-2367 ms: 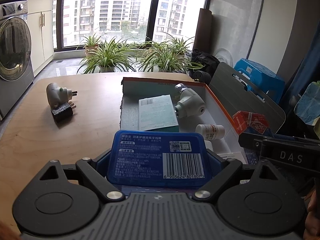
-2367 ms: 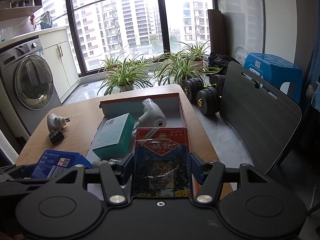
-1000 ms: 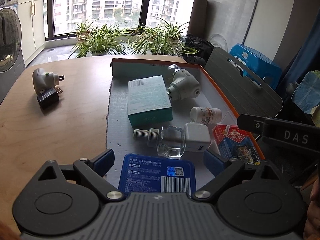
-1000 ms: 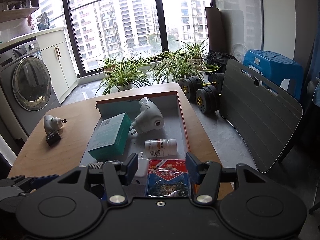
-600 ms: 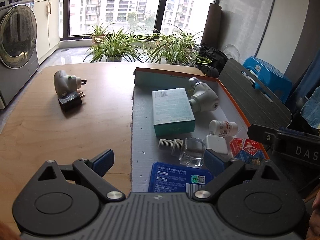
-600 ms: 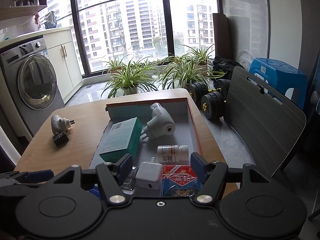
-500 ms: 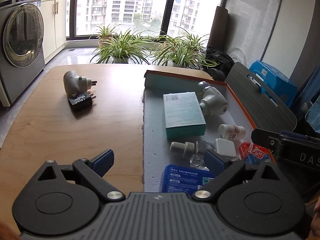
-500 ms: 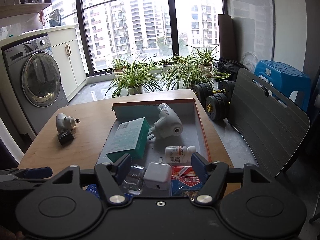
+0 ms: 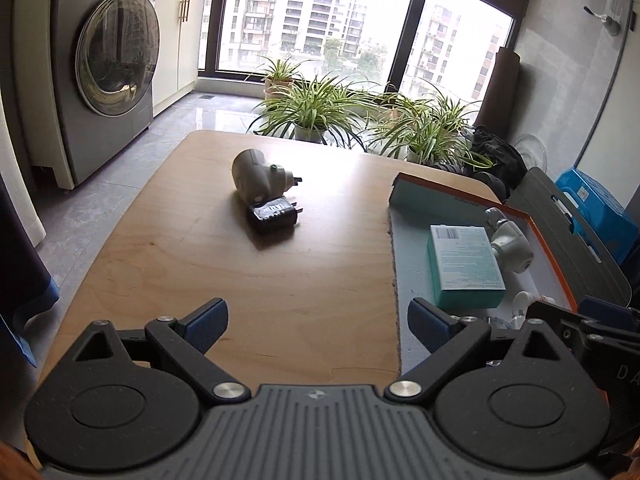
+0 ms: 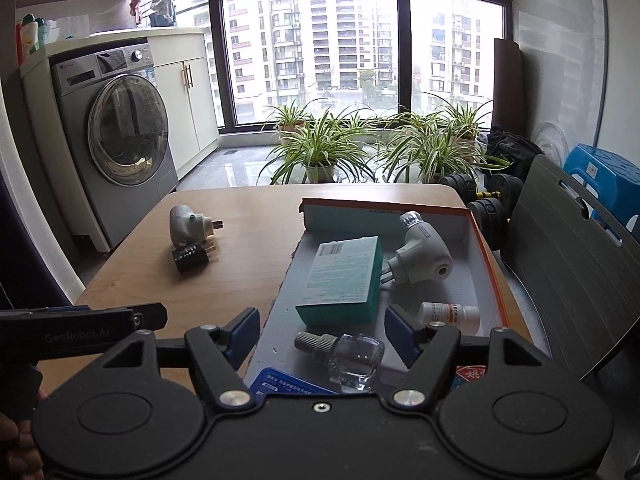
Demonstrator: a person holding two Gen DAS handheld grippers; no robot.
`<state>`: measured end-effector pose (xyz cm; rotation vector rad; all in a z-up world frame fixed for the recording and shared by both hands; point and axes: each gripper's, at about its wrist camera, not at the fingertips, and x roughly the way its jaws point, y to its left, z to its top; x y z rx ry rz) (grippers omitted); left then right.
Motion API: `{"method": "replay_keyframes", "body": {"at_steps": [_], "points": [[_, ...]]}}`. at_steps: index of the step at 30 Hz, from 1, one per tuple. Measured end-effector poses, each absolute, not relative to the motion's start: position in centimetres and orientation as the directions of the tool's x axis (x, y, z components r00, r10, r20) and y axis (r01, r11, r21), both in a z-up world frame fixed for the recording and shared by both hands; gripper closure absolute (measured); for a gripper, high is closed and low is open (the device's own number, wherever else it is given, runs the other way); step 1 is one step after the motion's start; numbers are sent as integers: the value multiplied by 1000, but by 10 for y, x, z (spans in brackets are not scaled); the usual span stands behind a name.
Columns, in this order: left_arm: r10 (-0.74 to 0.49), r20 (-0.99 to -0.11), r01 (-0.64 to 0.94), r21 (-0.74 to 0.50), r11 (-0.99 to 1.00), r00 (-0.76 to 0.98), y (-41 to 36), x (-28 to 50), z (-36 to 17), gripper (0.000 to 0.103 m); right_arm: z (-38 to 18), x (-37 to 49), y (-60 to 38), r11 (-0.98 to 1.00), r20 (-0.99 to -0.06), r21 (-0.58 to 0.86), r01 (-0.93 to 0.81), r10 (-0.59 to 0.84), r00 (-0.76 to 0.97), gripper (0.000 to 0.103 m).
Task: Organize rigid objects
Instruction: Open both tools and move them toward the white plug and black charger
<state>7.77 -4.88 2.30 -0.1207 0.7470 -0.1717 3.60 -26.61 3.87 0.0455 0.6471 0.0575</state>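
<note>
Left gripper [image 9: 318, 318] spread wide, nothing held, bare wooden table [image 9: 200, 264] seen between pads. Right gripper [image 10: 322, 332] jaws opening, nothing gripped, poised above orange-rimmed box [image 10: 486, 256]. Teal carton [image 10: 340, 280], white plug device [image 10: 420, 260], glass bottle [image 10: 348, 354] laid inside box. Grey plug [image 9: 258, 176] and black adapter [image 9: 274, 214] left touching on table, well apart from box.

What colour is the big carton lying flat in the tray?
Teal, with a white label; the carton shows best from the right wrist.
</note>
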Motion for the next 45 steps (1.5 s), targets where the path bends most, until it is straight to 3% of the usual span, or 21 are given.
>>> {"method": "replay_keyframes", "body": {"at_steps": [45], "points": [[-103,-697,-36,-182,983,710,28,112,5,2,10,113,-177,961,-672,37,-272,226,705,15]]}}
